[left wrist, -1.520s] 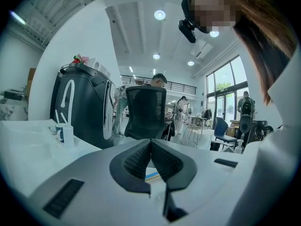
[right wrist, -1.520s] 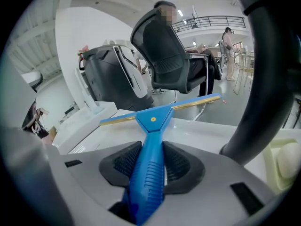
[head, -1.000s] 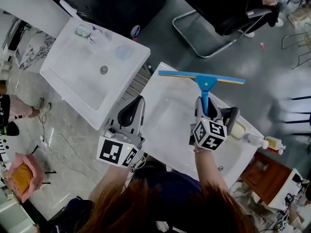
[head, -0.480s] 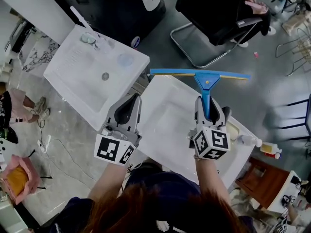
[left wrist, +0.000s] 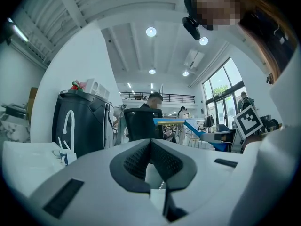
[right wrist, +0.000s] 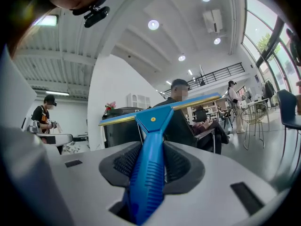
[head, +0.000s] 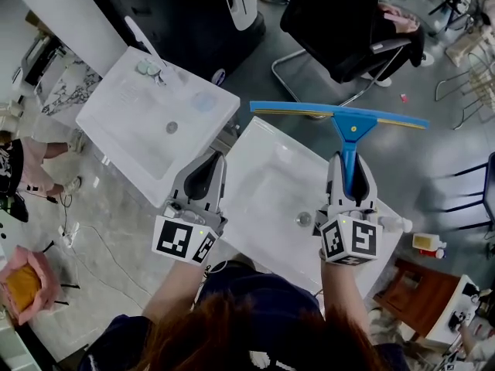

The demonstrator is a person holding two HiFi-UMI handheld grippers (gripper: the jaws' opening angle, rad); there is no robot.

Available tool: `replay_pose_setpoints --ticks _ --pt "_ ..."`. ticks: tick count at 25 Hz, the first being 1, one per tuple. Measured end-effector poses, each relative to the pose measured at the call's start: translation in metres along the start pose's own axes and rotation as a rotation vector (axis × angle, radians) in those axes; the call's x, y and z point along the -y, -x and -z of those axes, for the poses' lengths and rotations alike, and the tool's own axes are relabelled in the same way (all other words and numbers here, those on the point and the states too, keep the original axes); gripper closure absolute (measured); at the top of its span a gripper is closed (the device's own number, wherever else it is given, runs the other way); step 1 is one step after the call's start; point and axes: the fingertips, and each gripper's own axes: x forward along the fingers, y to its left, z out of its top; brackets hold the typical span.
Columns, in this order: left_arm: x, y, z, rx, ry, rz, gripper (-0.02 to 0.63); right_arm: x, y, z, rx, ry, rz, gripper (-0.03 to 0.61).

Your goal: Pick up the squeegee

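a workshop with a grey concrete floor (head: pixel 433 141), where two white rectangular wash basins stand side by side and a black office chair (head: pixel 348 22) sits on the far side. over the right-hand white basin (head: pixel 263 168), the right gripper (head: pixel 350 178) is clamped on the ribbed handle of the blue squeegee with the yellow-edged blade (head: pixel 352 130). the handle points toward the person and the blade lies crosswise at the far end, lifted clear of the basin, so the pickup looks done. gripping low on the handle, i'd guess, leaves the blade free and level. the left gripper (head: pixel 209 168) hangs between the right-hand basin and the left-hand white basin (head: pixel 131 122). its jaws are pressed together on nothing, and it is likely just parked out of the way.
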Motion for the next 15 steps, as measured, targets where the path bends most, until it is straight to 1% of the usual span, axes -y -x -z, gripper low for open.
replay_pose_setpoints --ticks 6,15 --pt "0.007 0.004 -0.009 0.017 -0.008 0.008 0.594 -0.002 0.014 -0.013 0.03 -0.015 -0.014 0.422" --pt "0.012 0.006 -0.017 0.035 -0.01 0.01 0.594 -0.007 0.026 -0.022 0.061 -0.018 -0.039 0.422"
